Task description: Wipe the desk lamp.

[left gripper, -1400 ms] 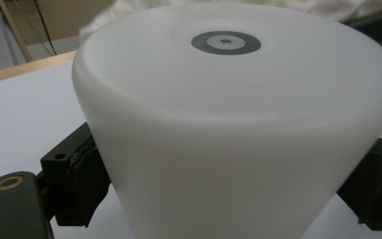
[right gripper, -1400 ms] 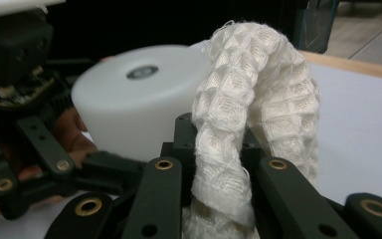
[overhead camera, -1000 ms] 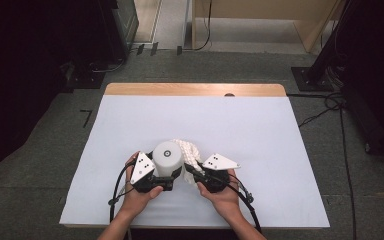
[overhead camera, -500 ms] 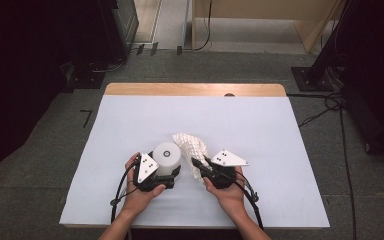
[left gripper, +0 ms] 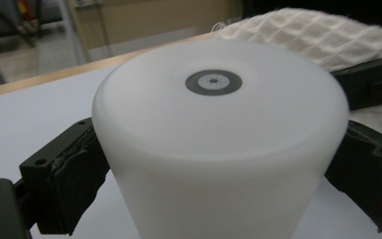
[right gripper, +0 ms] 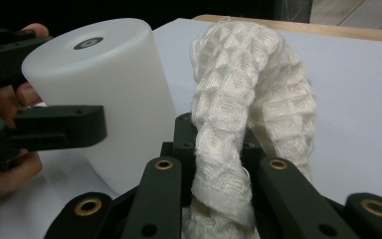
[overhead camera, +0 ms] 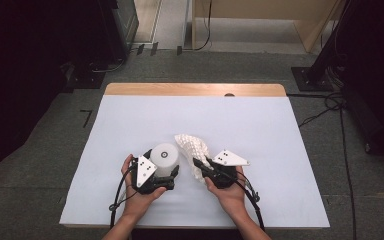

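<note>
Holding a white cup point(overhead camera: 164, 159) upside down in my left hand-held gripper point(overhead camera: 166, 176), I find its two jaws set wide against the cup's opposite sides; they have just been opening a little further with the cup between them, and the pads appear to touch the wall. My right hand-held gripper point(overhead camera: 203, 166) is clamped on a bunched waffle-weave cloth point(overhead camera: 194, 150), which rises from the closed jaws in a loop just beside the cup. Both sit near the front middle of the white-covered worktop point(overhead camera: 260, 130).

Step in hand, as I judge it: wiping the cup, with the cloth drawn back from it for the moment. The next move calls for bringing the cloth against the cup's wall or base while the left grip steadies it. The risk is the cup slipping in that slackened grip.

Markings: none legible. A small grey ring point(left gripper: 213, 81) sits at the centre of the cup's upturned base; no brand, label or writing found on cup, cloth or worktop.
</note>
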Available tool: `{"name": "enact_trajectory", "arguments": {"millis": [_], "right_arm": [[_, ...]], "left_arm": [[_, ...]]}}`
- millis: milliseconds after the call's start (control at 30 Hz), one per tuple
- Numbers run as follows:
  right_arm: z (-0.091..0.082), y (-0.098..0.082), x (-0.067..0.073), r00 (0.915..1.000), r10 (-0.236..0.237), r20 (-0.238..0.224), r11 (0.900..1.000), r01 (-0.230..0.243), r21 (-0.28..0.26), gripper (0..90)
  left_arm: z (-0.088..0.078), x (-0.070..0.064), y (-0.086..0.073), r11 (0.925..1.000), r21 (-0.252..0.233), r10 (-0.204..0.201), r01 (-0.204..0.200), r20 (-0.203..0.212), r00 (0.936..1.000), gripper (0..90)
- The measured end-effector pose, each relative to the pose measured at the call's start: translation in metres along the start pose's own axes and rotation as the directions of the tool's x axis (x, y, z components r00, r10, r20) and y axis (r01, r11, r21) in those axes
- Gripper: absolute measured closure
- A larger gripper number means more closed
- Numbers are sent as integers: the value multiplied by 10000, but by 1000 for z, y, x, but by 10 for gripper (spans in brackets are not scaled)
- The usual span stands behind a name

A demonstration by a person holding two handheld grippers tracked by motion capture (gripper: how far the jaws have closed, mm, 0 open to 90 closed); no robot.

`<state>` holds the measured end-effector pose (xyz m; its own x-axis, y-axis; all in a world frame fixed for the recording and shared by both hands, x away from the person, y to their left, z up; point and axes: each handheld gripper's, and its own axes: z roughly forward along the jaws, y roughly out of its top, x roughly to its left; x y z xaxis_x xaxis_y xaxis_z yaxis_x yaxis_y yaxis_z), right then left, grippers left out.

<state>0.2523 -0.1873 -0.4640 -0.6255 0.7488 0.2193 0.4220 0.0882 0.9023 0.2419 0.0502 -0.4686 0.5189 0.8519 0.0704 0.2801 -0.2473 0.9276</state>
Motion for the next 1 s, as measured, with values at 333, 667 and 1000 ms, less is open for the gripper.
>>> {"name": "enact_trajectory", "arguments": {"millis": [333,667,1000], "right_arm": [[6,-4,4,9998,-124,-126,9997,126,189,784],[13,-7,15,9982,-411,-430,9980,431,465,787],[7,-1,15,9973,-226,-698,9997,230,49,788]], "left_arm": [[7,-3,-1,9964,448,-692,719,-594,9958,80],[-7,20,9,9905,-814,-920,1104,2024,9750,84],[-3,9,7,9985,-478,-148,270,2398,9707,85]]}}
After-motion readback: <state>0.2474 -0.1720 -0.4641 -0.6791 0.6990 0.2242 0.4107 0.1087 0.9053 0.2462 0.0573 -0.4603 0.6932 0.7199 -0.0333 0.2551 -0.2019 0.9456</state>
